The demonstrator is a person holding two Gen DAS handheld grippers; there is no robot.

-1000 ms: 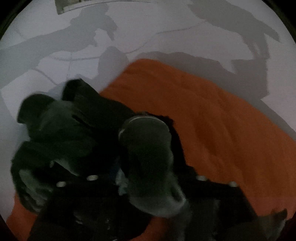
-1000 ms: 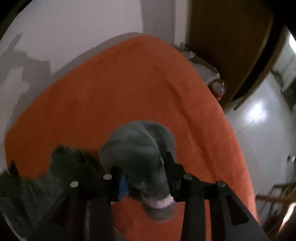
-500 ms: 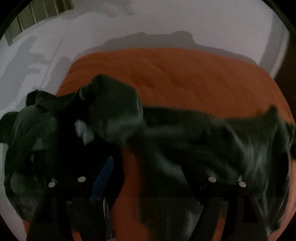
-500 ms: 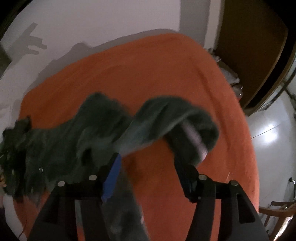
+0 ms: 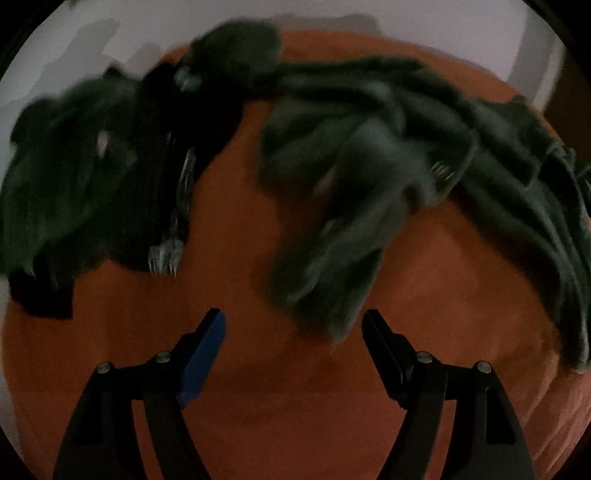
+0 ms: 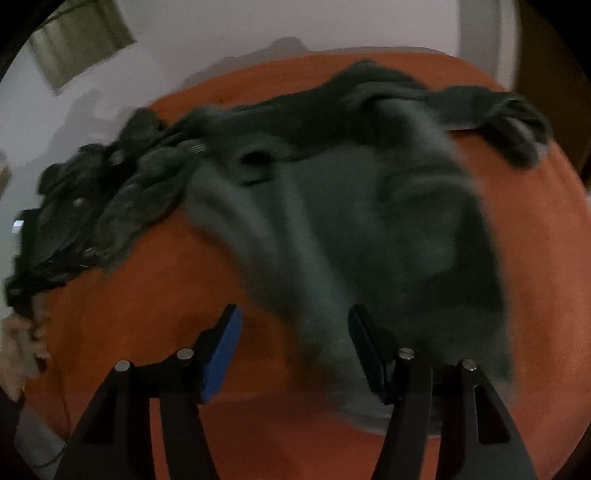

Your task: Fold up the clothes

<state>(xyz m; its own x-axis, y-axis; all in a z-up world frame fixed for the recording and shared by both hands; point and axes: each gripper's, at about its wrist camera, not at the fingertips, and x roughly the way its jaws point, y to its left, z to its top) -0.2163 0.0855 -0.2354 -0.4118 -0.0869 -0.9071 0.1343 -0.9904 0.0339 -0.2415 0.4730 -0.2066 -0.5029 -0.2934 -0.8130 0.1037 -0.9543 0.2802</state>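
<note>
A dark grey-green garment point(image 5: 369, 177) lies spread and rumpled across an orange bed cover point(image 5: 295, 398). In the right wrist view the same garment point(image 6: 369, 206) fills the middle, blurred by motion. My left gripper point(image 5: 293, 332) is open and empty, just short of the garment's near edge. My right gripper point(image 6: 293, 328) is open; the garment's near hem lies between and under its fingers, not pinched. A second darker pile of clothes point(image 5: 92, 166) sits at the left of the bed.
White wall point(image 5: 406, 18) runs behind the bed. A window or frame point(image 6: 81, 40) shows at upper left in the right wrist view. A dark doorway edge point(image 6: 554, 55) is at the right. A pale fluffy item point(image 6: 18, 350) lies at the bed's left edge.
Both grippers let go of the garment and opened. The garment dropped and spread out across the orange cover. Both grippers pulled back from it.
</note>
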